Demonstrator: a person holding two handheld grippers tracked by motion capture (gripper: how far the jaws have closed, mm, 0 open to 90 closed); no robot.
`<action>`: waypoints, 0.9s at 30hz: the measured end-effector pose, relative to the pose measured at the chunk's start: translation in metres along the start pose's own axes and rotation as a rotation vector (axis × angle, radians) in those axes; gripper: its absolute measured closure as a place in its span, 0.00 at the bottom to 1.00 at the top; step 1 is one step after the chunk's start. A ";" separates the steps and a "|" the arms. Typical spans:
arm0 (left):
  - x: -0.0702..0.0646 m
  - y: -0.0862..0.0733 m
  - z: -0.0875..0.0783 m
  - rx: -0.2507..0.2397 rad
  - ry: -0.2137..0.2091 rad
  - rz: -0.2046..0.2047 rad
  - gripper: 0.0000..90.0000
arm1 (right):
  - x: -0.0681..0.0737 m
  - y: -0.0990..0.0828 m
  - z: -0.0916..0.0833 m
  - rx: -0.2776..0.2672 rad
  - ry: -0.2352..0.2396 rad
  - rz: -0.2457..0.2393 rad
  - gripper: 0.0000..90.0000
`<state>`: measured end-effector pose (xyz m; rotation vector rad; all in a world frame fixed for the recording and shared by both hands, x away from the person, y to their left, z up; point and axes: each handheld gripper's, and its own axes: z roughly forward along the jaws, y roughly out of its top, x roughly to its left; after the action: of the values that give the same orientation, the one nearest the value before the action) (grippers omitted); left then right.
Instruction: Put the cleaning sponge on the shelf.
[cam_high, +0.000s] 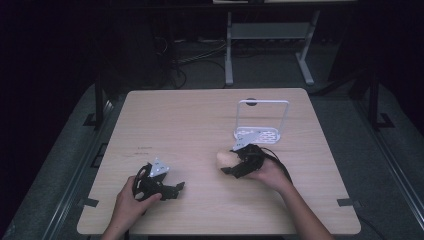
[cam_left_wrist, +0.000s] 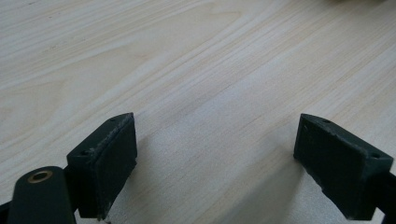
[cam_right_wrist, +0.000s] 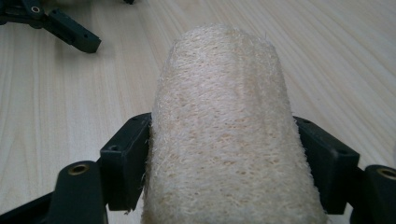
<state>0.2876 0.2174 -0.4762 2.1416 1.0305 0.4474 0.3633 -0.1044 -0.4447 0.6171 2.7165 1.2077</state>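
A pale, fibrous loofah sponge (cam_right_wrist: 224, 135) lies lengthwise between the two black jaws of my right gripper (cam_right_wrist: 224, 163), which press on its sides. In the high view the right gripper (cam_high: 235, 162) holds the loofah (cam_high: 226, 159) low over the middle of the wooden table (cam_high: 190, 125), pointing left. My left gripper (cam_high: 175, 189) rests near the table's front left, pointing right. Its jaws stand wide apart over bare wood in the left gripper view (cam_left_wrist: 215, 163), with nothing between them.
A white wire rack (cam_high: 262, 120) with a perforated base stands behind the right gripper, toward the table's back right. The other gripper's jaws (cam_right_wrist: 70, 30) show at the upper left of the right gripper view. Beyond the table are a dark floor, cables and a desk frame (cam_high: 270, 40).
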 end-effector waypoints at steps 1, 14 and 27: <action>0.000 0.000 0.000 0.000 0.000 0.001 0.14 | -0.001 -0.001 -0.001 -0.003 -0.004 0.002 0.30; 0.000 0.000 0.000 0.000 0.000 0.001 0.14 | -0.008 -0.010 -0.018 -0.024 -0.073 0.046 0.30; 0.000 0.000 0.000 0.001 0.000 0.001 0.14 | -0.018 -0.017 -0.031 -0.048 -0.156 0.094 0.30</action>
<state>0.2876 0.2175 -0.4762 2.1429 1.0297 0.4477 0.3666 -0.1435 -0.4368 0.8048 2.5488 1.1862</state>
